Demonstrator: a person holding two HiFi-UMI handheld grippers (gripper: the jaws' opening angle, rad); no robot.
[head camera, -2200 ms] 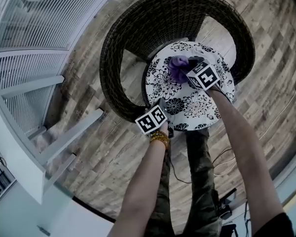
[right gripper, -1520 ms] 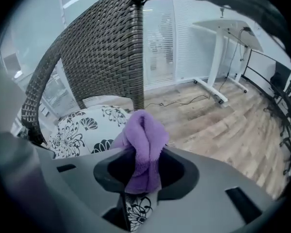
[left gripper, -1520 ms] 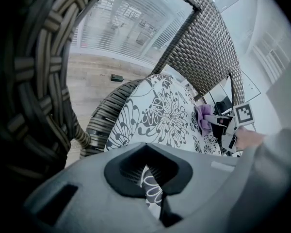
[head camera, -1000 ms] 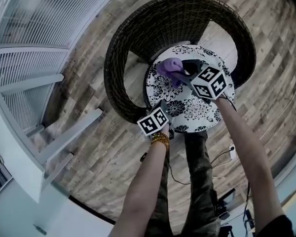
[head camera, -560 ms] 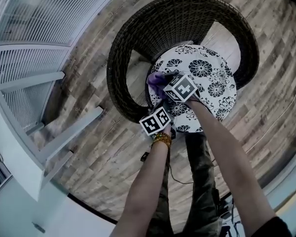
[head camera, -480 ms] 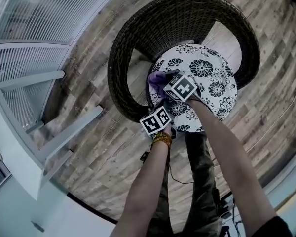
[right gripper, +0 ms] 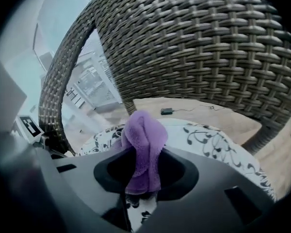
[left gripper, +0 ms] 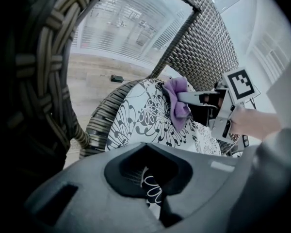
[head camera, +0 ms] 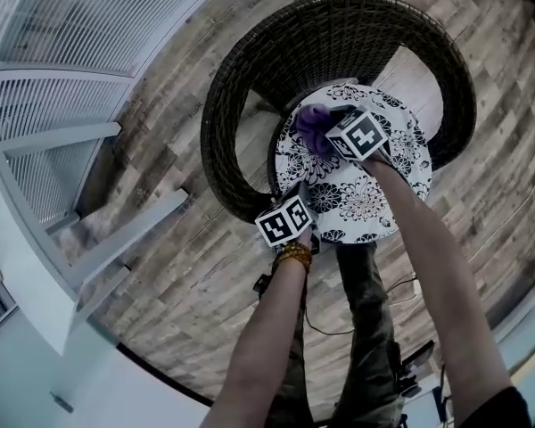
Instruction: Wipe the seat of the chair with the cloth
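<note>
Closest in, the left gripper sits at the front-left edge of the floral seat cushion, jaws pinched together on that edge as far as its own view shows. Further in, the right gripper is clamped on the purple cloth, which is bunched up and pressed on the cushion's back-left part. Behind that the wicker chair back curves around, over a wood plank floor.

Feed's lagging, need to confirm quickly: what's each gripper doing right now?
Left gripper: closed, seemingly on the seat cushion edge.
Right gripper: closed on the purple cloth.
</note>
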